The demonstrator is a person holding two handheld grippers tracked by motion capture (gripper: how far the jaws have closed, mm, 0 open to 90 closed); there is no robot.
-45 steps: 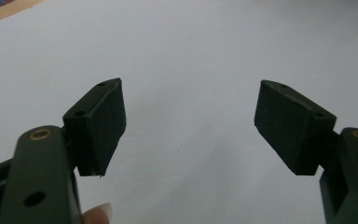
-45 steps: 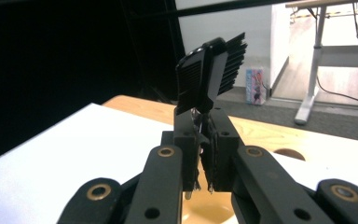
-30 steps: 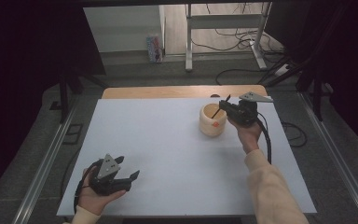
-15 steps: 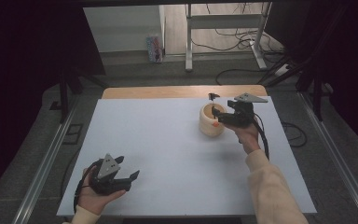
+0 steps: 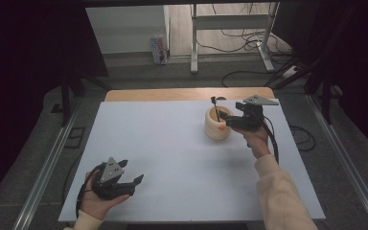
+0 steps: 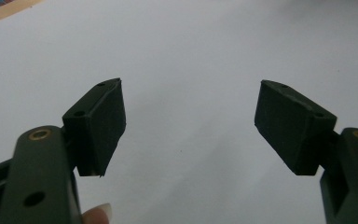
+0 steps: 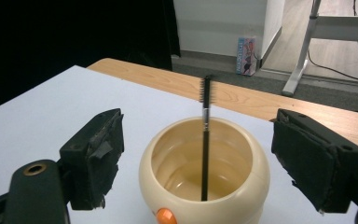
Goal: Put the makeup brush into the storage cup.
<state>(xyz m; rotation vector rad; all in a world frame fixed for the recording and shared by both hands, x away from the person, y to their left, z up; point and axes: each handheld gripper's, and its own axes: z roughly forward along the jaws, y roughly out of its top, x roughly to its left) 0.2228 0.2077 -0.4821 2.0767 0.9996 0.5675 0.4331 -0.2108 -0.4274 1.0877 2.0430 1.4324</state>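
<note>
Standing in pot (image 7: 204,173), brush (image 7: 205,140) just beyond opened right gripper (image 7: 198,158), seemingly untouched.

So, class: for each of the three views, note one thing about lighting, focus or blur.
High view: the white table is evenly lit, while its surroundings fall into darkness. Left gripper view: the left gripper has soft, slightly blurred pads against a plain bright surface. Right gripper view: the cream pot and the thin black brush are fairly sharp, and the right gripper pads look softer.
</note>
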